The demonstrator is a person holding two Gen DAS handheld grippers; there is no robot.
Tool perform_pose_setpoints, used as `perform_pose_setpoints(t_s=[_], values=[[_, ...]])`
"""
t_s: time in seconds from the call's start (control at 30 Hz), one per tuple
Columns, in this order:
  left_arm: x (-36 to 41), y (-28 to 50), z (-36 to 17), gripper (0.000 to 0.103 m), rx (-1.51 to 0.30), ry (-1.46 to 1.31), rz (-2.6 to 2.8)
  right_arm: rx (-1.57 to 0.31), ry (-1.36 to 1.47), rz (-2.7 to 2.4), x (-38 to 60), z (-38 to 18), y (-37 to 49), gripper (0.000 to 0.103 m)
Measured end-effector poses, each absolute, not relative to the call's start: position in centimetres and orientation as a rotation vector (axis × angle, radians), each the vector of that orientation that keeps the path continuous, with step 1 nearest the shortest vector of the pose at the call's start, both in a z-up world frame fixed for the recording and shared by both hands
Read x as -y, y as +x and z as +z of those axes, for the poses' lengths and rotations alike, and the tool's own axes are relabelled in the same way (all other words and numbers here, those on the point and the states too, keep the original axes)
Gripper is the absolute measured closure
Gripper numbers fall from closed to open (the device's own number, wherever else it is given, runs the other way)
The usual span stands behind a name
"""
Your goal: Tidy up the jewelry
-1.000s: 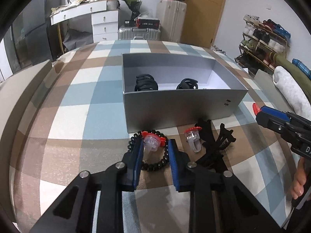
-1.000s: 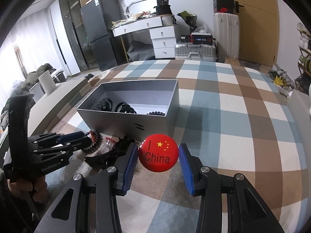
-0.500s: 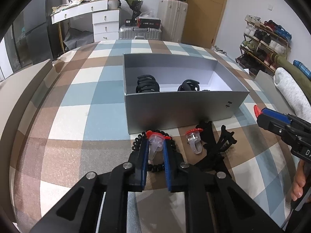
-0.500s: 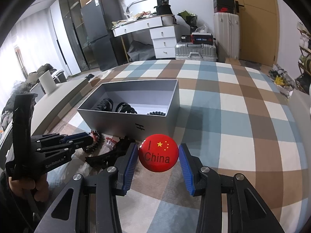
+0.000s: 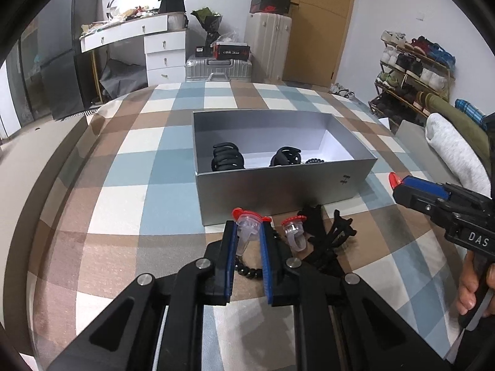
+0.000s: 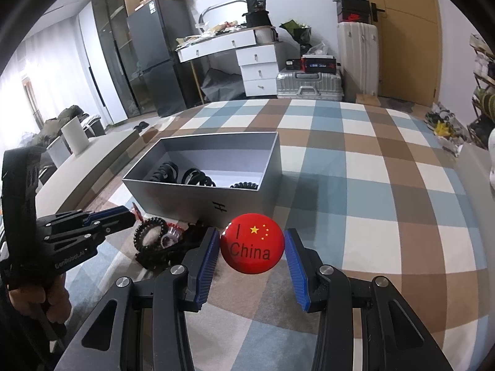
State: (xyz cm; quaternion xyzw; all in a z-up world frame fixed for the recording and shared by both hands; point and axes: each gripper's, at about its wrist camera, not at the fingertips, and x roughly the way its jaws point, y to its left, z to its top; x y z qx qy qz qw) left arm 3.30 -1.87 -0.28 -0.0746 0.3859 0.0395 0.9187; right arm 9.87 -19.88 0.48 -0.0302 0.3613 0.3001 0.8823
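Left-wrist view showed your left gripper (image 5: 249,230) pinching a clear, red-capped ring (image 5: 246,227) just above the black bead bracelet (image 5: 247,270) on the checked cloth (image 5: 123,204), the grey box (image 5: 278,190) at twelve o'clock beyond it. At two o'clock a second ring (image 5: 294,233) lay beside a black hair claw (image 5: 328,241). Your right gripper (image 6: 252,244) clamped a red "I China" badge (image 6: 252,242).

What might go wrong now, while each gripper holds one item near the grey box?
1. The left gripper pinches the clear plastic ring with a red top only near its fingertips; it may slip out when lifted.
2. The black bead bracelet lies under that ring and may snag.
3. The round red badge looks smooth between the right gripper pads and might rotate or drop.
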Motion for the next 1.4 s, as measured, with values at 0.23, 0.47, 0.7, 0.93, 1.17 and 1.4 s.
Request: perform_pose_setpoints(t_s=[0.23, 0.47, 0.7, 0.93, 1.17, 1.4], values=[[1.4, 3.2, 0.1, 0.093, -0.778, -0.158, 0.084, -0.741, -0.064, 0.624, 19.9, 0.8, 9.7, 0.061], [1.0, 3.0, 0.9, 0.093, -0.743, -0.172, 0.085, -0.732, -0.051, 0.628, 20.0, 0.9, 9.7, 0.061], [0.5, 3.0, 1.6, 0.093, -0.713, -0.189, 0.086, -0.689, -0.023, 0.646, 20.4, 1.5, 9.5, 0.061], [0.1, 3.5, 2.0, 0.093, -0.693, -0.189, 0.074, -0.640, 0.016, 0.676, 20.6, 2.1, 9.2, 0.061], [-0.2, 4.1, 2.2, 0.093, -0.677, -0.174, 0.061, -0.614, 0.031, 0.683, 20.7, 2.5, 9.0, 0.061], [-0.9, 5.3, 2.6, 0.093, -0.665, -0.180, 0.046, -0.622, 0.049, 0.714, 20.2, 2.4, 9.1, 0.061]])
